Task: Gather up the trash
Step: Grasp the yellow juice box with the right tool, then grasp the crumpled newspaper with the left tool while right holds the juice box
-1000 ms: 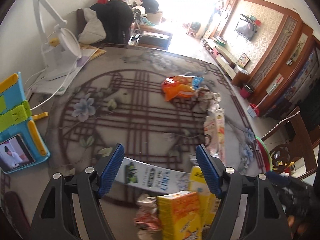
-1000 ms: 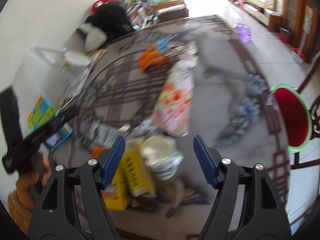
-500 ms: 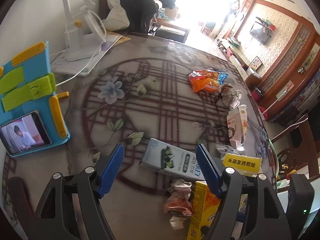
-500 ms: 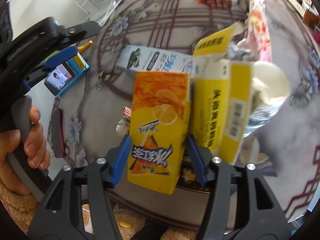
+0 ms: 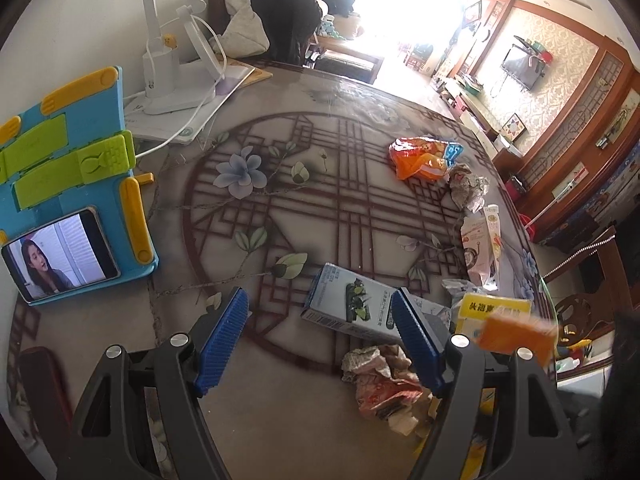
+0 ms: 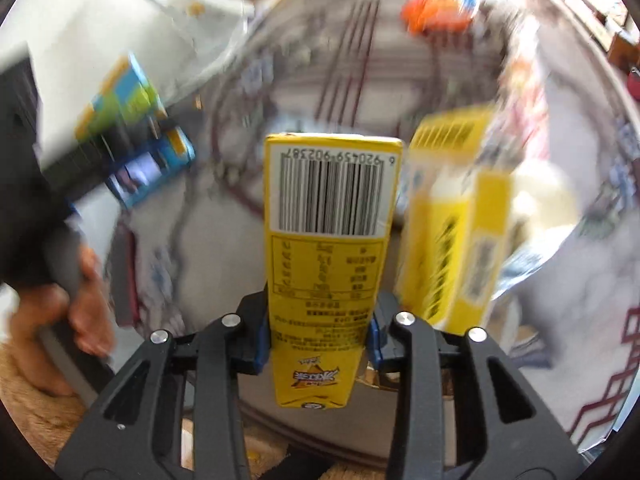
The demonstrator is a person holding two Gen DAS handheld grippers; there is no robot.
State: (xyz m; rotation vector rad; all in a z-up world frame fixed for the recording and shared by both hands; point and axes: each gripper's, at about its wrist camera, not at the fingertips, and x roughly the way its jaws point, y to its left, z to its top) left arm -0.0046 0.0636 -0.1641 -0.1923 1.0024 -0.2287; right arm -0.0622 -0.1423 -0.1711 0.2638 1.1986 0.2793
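My right gripper [image 6: 318, 338] is shut on a yellow juice carton [image 6: 330, 224] and holds it lifted, barcode side up; the carton also shows as an orange blur in the left wrist view [image 5: 514, 338]. A second yellow box [image 6: 456, 224] stands just right of it. My left gripper [image 5: 320, 340] is open and empty above the table. Just beyond its fingers lies a pale blue box [image 5: 356, 308]. Crumpled wrappers [image 5: 386, 384] lie by its right finger. Farther off lie an orange snack bag [image 5: 420, 158], a crumpled paper ball [image 5: 466, 190] and a flat pouch [image 5: 480, 248].
The round table [image 5: 280, 208] has a dark lattice and flower pattern. A blue phone stand with a lit phone [image 5: 64, 216] stands at the left. A white desk lamp [image 5: 172, 72] with its cord is at the back left. A chair with clothes [image 5: 276, 20] is behind.
My right gripper has closed on the juice carton and lifted it, turning the barcode side up. My left gripper has pulled back slightly and stays open.
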